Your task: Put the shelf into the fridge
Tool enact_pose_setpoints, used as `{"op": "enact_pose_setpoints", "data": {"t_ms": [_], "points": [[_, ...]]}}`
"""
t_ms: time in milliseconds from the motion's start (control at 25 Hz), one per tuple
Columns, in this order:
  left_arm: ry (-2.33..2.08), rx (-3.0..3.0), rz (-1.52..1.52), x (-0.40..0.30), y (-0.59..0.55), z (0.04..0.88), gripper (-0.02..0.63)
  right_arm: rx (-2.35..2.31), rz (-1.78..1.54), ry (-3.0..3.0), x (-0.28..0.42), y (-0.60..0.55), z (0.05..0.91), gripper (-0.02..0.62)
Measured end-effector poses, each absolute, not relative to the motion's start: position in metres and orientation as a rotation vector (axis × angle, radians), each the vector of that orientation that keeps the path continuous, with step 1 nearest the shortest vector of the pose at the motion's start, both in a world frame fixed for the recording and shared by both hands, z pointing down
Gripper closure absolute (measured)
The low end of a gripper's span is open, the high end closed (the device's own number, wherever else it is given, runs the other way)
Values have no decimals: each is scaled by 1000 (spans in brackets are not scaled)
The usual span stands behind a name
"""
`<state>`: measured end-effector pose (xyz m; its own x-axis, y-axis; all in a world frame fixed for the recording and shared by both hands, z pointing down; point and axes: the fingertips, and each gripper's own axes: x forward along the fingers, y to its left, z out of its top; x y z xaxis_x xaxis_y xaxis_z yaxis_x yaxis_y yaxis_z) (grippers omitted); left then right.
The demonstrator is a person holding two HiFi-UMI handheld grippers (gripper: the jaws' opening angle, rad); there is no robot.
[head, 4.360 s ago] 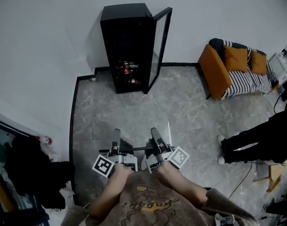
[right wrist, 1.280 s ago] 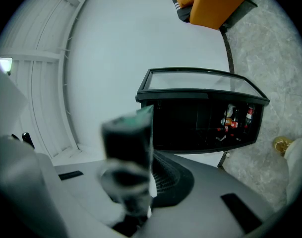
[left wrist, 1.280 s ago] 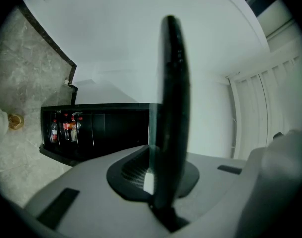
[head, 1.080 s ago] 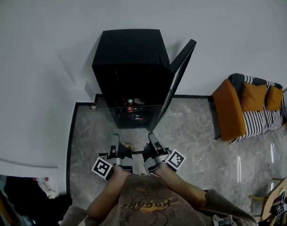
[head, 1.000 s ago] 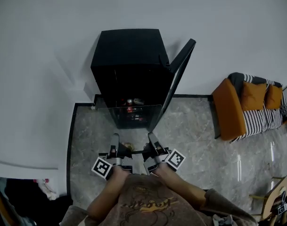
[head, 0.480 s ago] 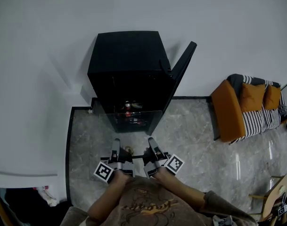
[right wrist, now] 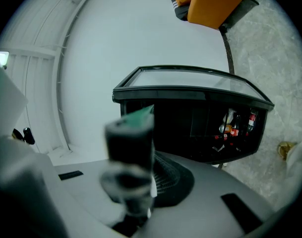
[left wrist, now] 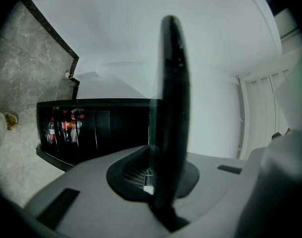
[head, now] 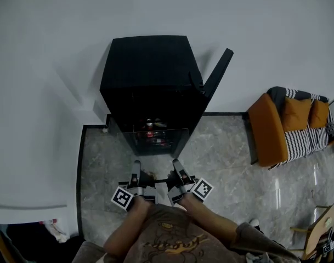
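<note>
Grey marbled floor (head: pixel 227 152) is carrying a black boxy fridge (head: pixel 147 75), which is sitting against the white wall (head: pixel 265 32) with its door standing open. Clear flat glass shelf (head: pixel 156 158) is hanging level just in front of the opening, not inside yet. Left tongs (head: pixel 136 167) and right tongs (head: pixel 176 166) are both clamping tight on its near edge.

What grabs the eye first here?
A black fridge stands at centre against the white wall, its door swung open to the right and bottles low inside. Just in front, the left gripper and right gripper are each shut on the near edge of a clear glass shelf. An orange sofa sits at far right.
</note>
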<state>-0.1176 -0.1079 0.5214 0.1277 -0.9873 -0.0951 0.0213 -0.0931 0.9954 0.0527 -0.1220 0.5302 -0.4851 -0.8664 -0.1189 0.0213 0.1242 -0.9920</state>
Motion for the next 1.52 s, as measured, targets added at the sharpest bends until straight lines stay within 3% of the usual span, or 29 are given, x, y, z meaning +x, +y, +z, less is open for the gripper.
{"op": "enact_pose_setpoints", "data": {"t_ms": [1520], "points": [[-1073, 1217, -1126, -130, -210, 636, 591, -927, -1545, 1588, 40, -223, 644, 566]]}}
